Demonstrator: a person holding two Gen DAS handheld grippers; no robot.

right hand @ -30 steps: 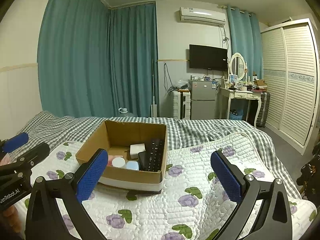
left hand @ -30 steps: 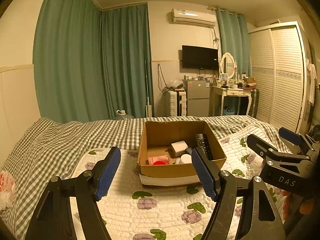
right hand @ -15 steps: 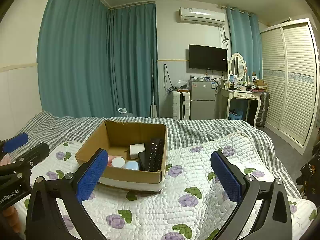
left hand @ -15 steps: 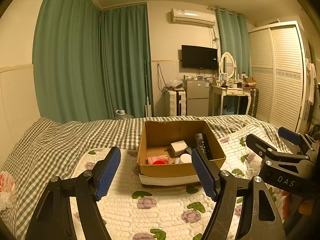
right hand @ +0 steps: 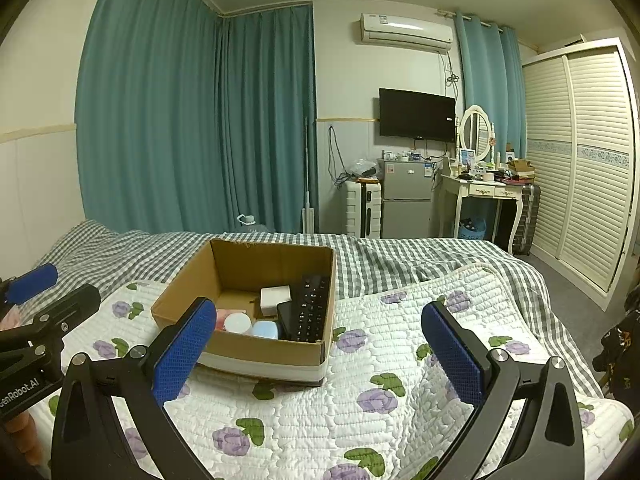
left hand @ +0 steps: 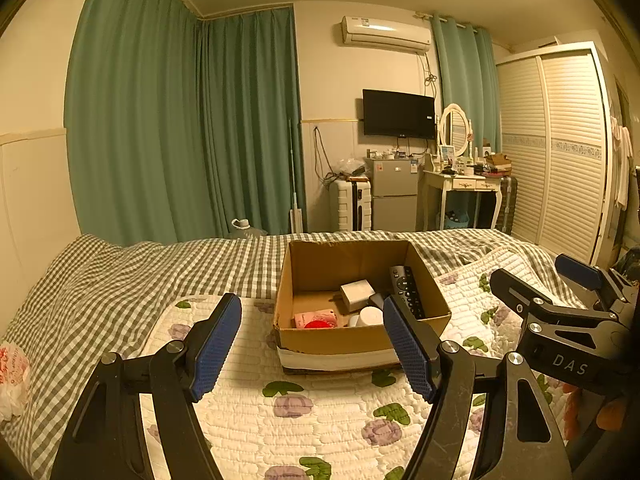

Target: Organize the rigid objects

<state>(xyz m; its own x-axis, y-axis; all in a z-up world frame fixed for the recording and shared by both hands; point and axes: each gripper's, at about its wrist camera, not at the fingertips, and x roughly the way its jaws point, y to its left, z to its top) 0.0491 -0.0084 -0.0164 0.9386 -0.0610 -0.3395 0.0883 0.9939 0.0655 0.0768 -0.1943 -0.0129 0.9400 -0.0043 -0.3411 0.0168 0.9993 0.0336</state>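
Note:
An open cardboard box (left hand: pixel 352 340) (right hand: pixel 260 350) sits on the floral quilt in front of both grippers. It holds a black remote (left hand: pixel 406 292) (right hand: pixel 310 312), a small white box (left hand: pixel 357 295) (right hand: pixel 275 298), a round white jar (left hand: pixel 370 316) (right hand: pixel 237 324), a pink packet (left hand: pixel 314 317) and a pale blue case (right hand: pixel 266 330). My left gripper (left hand: pixel 312 344) hovers open just short of the box, nothing between its blue pads. My right gripper (right hand: pixel 318 354) is open too, empty, off the box's right front corner. Each gripper shows at the edge of the other's view.
The floral quilt (right hand: pixel 400 360) lies over a grey checked sheet (left hand: pixel 120 280) on the bed. A crumpled plastic bag (left hand: pixel 12 376) lies at the left edge. Beyond the bed are green curtains, a white suitcase (right hand: pixel 364 210), a small fridge (right hand: pixel 406 200), a dressing table and a louvred wardrobe (right hand: pixel 580 160).

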